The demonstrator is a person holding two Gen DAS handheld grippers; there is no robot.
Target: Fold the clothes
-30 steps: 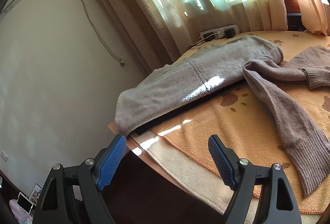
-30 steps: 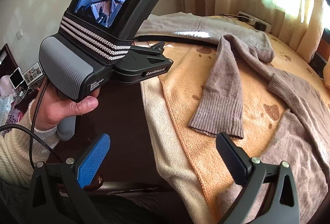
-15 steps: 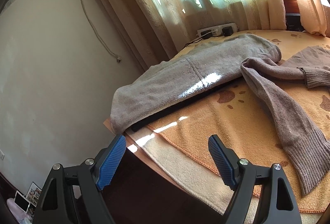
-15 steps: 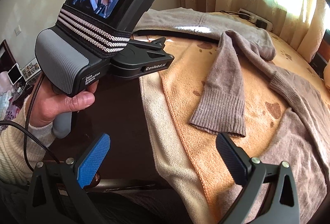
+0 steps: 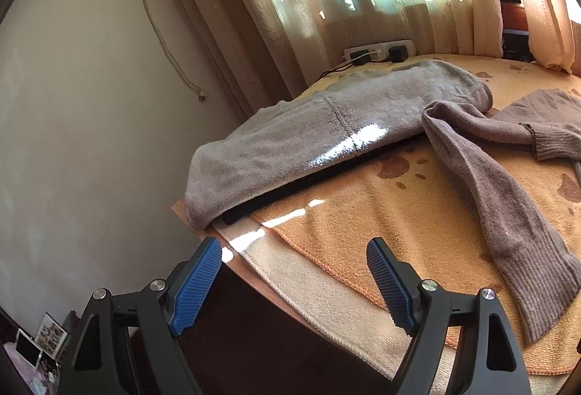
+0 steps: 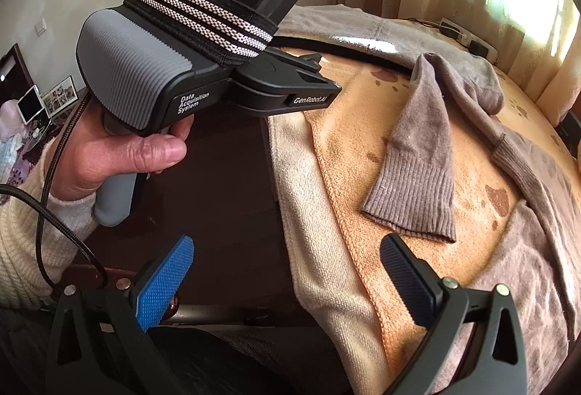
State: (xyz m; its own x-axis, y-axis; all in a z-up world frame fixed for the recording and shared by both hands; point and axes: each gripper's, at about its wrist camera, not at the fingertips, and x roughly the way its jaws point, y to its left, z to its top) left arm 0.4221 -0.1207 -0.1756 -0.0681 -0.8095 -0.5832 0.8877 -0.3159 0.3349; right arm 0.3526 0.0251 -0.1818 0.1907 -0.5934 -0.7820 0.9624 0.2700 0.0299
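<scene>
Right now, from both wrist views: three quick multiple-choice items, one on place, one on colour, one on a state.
1. Where does the ribbed cuff of the near sleeve lie?
A on the orange towel
B on the floor
C over the power strip

2. The sweater is:
A red
B grey-brown
C green

3. The right gripper is:
A shut on the cuff
B open, holding nothing
C shut on the towel

Key: 1 A, cuff rests flat on the towel; 2 B, grey-brown knit; 3 B, fingers apart, short of the cuff.
</scene>
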